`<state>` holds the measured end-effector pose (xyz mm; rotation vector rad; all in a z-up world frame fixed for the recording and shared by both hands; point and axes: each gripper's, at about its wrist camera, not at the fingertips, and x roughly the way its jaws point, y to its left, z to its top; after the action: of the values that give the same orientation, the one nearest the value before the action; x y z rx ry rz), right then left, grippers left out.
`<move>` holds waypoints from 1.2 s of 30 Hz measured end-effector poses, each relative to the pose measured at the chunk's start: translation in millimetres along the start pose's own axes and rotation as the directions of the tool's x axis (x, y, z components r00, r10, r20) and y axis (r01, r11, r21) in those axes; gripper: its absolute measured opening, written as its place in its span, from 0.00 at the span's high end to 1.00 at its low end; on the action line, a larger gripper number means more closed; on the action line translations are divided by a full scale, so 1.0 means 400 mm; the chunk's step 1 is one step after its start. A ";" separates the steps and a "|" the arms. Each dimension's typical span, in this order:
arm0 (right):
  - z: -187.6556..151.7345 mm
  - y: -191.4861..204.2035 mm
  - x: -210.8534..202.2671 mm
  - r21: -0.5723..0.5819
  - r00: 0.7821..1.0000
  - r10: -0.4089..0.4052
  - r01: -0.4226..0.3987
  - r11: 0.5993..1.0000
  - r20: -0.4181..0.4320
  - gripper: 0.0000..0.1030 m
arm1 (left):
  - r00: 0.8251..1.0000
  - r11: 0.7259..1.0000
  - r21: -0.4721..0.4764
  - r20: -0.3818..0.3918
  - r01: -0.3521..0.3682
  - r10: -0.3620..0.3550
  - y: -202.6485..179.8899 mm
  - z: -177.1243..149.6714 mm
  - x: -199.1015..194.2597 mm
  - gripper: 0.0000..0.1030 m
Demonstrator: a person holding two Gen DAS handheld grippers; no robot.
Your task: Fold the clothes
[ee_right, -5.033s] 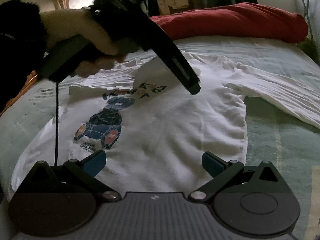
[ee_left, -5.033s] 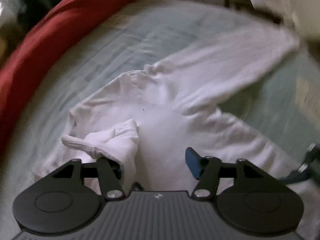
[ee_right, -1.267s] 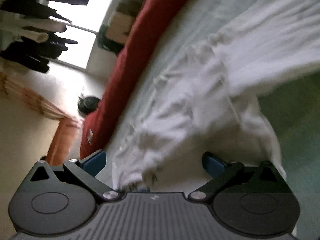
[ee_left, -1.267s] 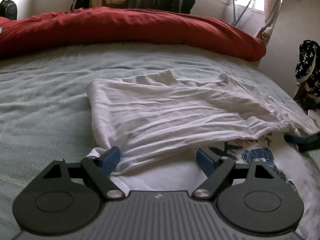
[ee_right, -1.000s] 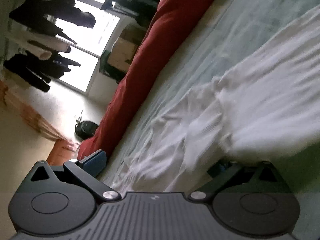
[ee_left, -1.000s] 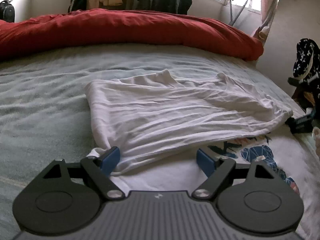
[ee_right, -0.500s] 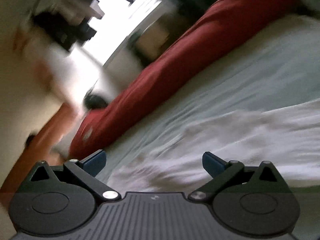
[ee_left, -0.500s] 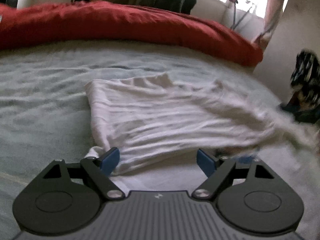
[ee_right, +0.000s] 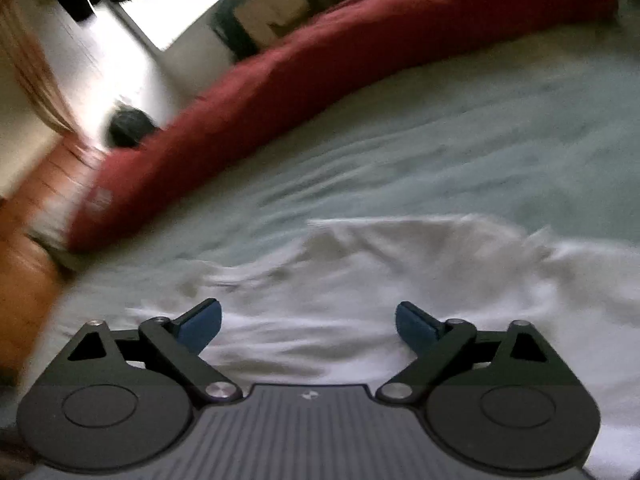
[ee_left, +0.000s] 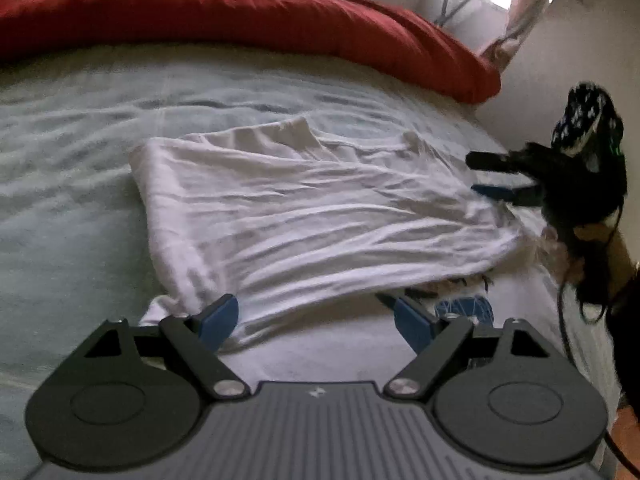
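Note:
A white sweatshirt (ee_left: 312, 216) lies on the pale green bed, with a sleeve folded across its body; a blue print (ee_left: 464, 306) peeks out under the fold. My left gripper (ee_left: 316, 318) is open and empty, low over the shirt's near edge. My right gripper (ee_right: 308, 326) is open and empty above the wrinkled white fabric (ee_right: 400, 276). It also shows in the left wrist view (ee_left: 504, 176) at the shirt's right end, jaws apart, beside the sleeve end.
A red duvet (ee_left: 248, 12) is bunched along the far side of the bed sheet (ee_left: 60, 200). In the right wrist view the duvet (ee_right: 320, 72) meets an orange wooden bed edge (ee_right: 24, 240) on the left. A wall stands at the right.
The right gripper let go of the sleeve end, laid across the shirt, and drew back level over the fabric. The left gripper stayed open and barely moved.

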<state>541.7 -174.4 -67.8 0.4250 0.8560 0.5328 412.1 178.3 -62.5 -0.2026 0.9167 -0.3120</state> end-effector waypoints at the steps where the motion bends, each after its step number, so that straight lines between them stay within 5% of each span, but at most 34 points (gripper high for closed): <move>1: 0.002 0.011 -0.009 -0.015 1.000 0.015 -0.015 1.000 -0.008 0.06 | 1.000 1.000 0.030 0.011 -0.007 0.006 -0.008 0.008 -0.011 0.17; 5: 0.005 0.082 -0.028 -0.075 0.993 0.114 -0.116 0.990 -0.024 0.04 | 0.998 0.998 0.063 0.058 0.000 -0.004 -0.012 0.041 -0.007 0.17; 8: 0.009 0.127 0.008 -0.090 0.987 0.143 -0.149 0.985 -0.073 0.03 | 1.000 1.000 0.019 0.008 -0.007 0.007 0.005 0.046 0.042 0.17; 13: -0.059 0.087 0.084 0.029 0.964 0.157 -0.155 0.988 -0.214 0.03 | 1.000 0.998 0.061 0.004 -0.012 0.012 0.010 -0.005 0.046 0.15; 17: -0.036 0.082 0.035 -0.011 0.957 0.187 -0.194 0.981 -0.220 0.04 | 1.000 0.999 0.047 -0.006 0.006 -0.006 0.019 0.000 0.042 0.15; 19: 0.012 0.078 -0.003 -0.080 0.975 0.160 -0.174 0.981 -0.152 0.07 | 1.000 0.999 0.037 -0.003 0.013 -0.013 0.021 0.001 0.044 0.14; 23: 0.070 0.038 -0.025 -0.108 0.986 0.118 -0.131 0.985 -0.122 0.33 | 1.000 0.999 0.048 0.008 0.014 -0.015 0.017 -0.008 0.047 0.12; 26: 0.058 0.022 -0.003 -0.227 0.992 -0.005 -0.024 0.973 -0.127 0.49 | 1.000 0.998 0.056 0.010 0.008 -0.008 0.010 -0.010 0.050 0.10; 29: 0.039 0.007 0.012 -0.388 0.982 -0.141 0.081 0.918 -0.129 0.51 | 1.000 0.998 0.069 0.008 0.000 0.000 0.005 -0.011 0.053 0.09; 36: -0.002 -0.015 -0.001 -0.549 0.978 -0.149 0.044 0.835 -0.148 0.51 | 1.000 0.995 0.096 0.014 -0.008 0.006 -0.004 -0.019 0.060 0.05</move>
<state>542.4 -179.4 -71.6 -0.1961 0.8560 0.7003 419.4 168.0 -84.4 -0.1124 0.8868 -0.3472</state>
